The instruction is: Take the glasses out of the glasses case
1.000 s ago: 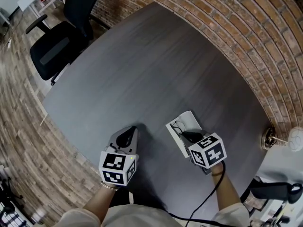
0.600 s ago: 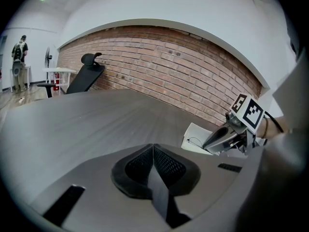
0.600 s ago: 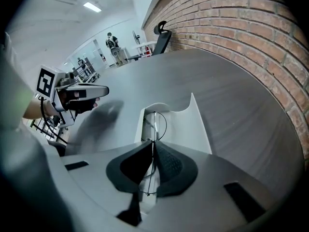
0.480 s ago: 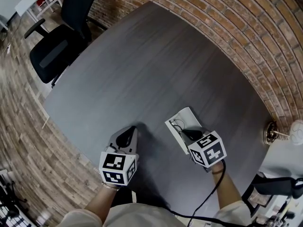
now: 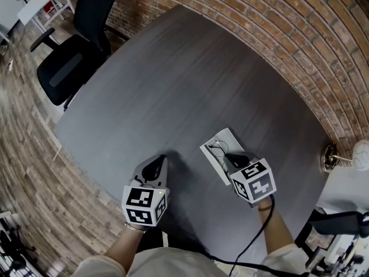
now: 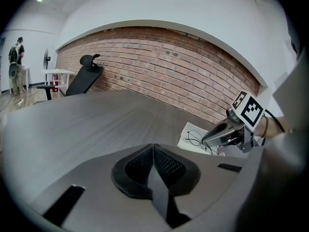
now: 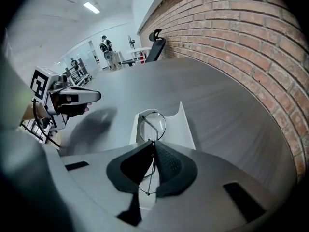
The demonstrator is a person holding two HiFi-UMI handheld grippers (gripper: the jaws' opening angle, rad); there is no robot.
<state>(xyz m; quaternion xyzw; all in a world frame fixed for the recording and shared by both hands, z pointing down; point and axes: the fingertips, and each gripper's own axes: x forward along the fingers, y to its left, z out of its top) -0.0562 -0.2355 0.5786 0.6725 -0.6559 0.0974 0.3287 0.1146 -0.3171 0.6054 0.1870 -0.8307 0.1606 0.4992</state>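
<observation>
- Since the right tool (image 7: 152, 151) has its jaws closed on the thin wire frame of the glasses (image 7: 154, 123), the step in hand reads as the lift out of the open white glasses case (image 7: 186, 129).
- Its grip appears to sit near the bridge, with one round lens beyond the jaws and the other lens's wire rim showing below them.
- A good lift would go straight up and slowly, so that the temples and lower rim clear the case walls and do not drag the light case along.
- Squeezing harder looks risky, because the wire is fine and could bend or twist out of the pads.
- With the left tool (image 6: 153, 151) closed on nothing and well apart from the case on the person's left, it could come over and pin the case down if it starts to rise.
- On the head view the case (image 5: 230, 138) lies on the grey tabletop (image 5: 173, 85) just ahead of the right tool (image 5: 230, 157), with the glasses (image 5: 216, 151) inside it.
- Their long axis runs along the case's length, in line with the right tool's jaws, and the far lens points away from the person.
- Whether the frame is already off the case floor cannot be told.
</observation>
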